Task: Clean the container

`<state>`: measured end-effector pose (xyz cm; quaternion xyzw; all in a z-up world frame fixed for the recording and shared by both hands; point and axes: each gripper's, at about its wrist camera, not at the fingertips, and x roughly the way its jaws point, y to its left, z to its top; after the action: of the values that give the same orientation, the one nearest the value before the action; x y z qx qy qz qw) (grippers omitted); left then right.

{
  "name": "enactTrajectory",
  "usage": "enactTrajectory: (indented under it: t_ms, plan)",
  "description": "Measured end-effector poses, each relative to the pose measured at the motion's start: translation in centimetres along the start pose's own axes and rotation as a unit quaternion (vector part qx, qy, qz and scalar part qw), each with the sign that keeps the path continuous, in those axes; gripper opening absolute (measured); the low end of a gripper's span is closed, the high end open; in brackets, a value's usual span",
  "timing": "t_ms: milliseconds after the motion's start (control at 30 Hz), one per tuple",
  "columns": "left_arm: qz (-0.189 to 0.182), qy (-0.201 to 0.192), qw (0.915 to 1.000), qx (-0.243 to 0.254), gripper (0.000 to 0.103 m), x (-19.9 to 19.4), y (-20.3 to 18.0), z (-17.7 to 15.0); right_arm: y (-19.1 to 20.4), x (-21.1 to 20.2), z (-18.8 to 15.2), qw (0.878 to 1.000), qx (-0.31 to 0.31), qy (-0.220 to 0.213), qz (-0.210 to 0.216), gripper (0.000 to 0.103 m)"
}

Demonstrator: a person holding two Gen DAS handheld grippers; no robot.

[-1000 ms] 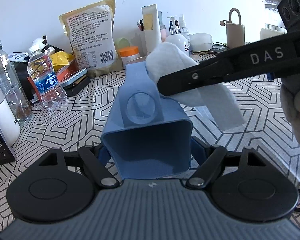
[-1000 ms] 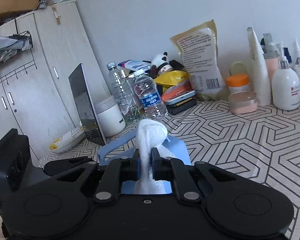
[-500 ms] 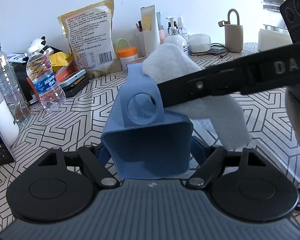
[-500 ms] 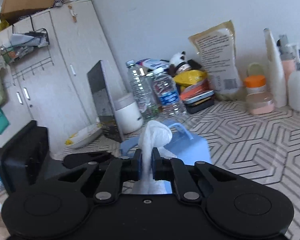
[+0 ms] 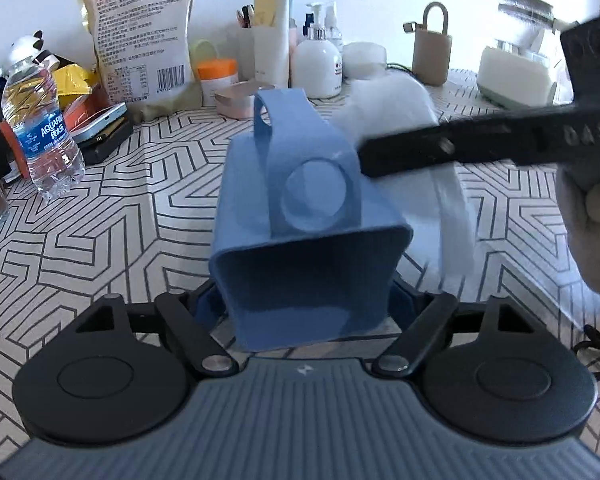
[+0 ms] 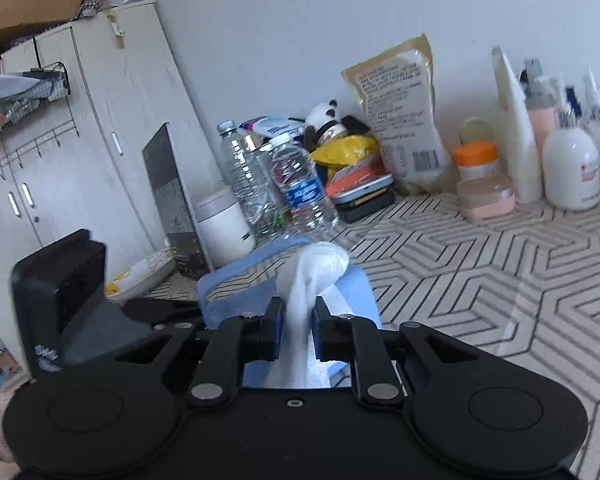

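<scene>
My left gripper (image 5: 306,300) is shut on a blue soft-walled container (image 5: 300,216) and holds it on its side above the patterned table (image 5: 140,208). The open mouth faces the camera, and the handle (image 5: 262,120) arches over the top. My right gripper (image 6: 296,320) is shut on a bunched white cloth (image 6: 320,260). In the left wrist view the cloth (image 5: 388,100) presses against the container's upper right side, under the right gripper's black finger (image 5: 460,148). The right wrist view shows the container (image 6: 356,292) just below the cloth.
Along the wall stand water bottles (image 5: 40,136), a yellow bag (image 5: 140,40), lotion bottles (image 5: 316,60), an orange-lidded jar (image 5: 218,76), a pink case (image 5: 236,100) and a beige holder (image 5: 432,52). A white cabinet (image 6: 100,140), a mug (image 6: 224,224) and a dish (image 6: 144,276) lie to the left.
The right gripper has swept the cloth from the container's top over to its right side. The container has tipped slightly, and its handle now shows.
</scene>
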<state>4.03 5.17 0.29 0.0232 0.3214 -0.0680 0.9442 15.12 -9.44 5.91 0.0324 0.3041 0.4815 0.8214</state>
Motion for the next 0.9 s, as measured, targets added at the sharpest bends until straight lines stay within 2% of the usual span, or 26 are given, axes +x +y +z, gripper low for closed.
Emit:
enactTrajectory:
  t_ms: [167, 433, 567, 700, 900]
  plan:
    - [0.013, -0.004, 0.9999, 0.003, 0.075, -0.2, 0.0, -0.1, 0.3, 0.7, -0.4, 1.000, -0.003, 0.025, -0.005, 0.020]
    - [0.060, -0.026, 0.9959, 0.063, 0.075, -0.8, -2.0, -0.3, -1.0, 0.7, -0.7, 0.997, 0.019, 0.036, -0.069, 0.020]
    - [0.064, -0.031, 0.9956, 0.061, 0.076, -0.9, -1.9, -0.1, -1.7, 0.7, -0.8, 0.995, 0.029, 0.035, -0.088, 0.020]
    - [0.041, -0.055, 0.9966, 0.044, 0.085, -1.7, -1.1, -0.2, -1.8, 0.7, -0.8, 0.995, 0.030, 0.035, -0.093, 0.020]
    - [0.055, -0.093, 0.9923, 0.061, 0.094, -2.5, -1.9, -0.3, -1.9, 0.5, -0.8, 0.994, 0.033, 0.034, -0.100, 0.020]
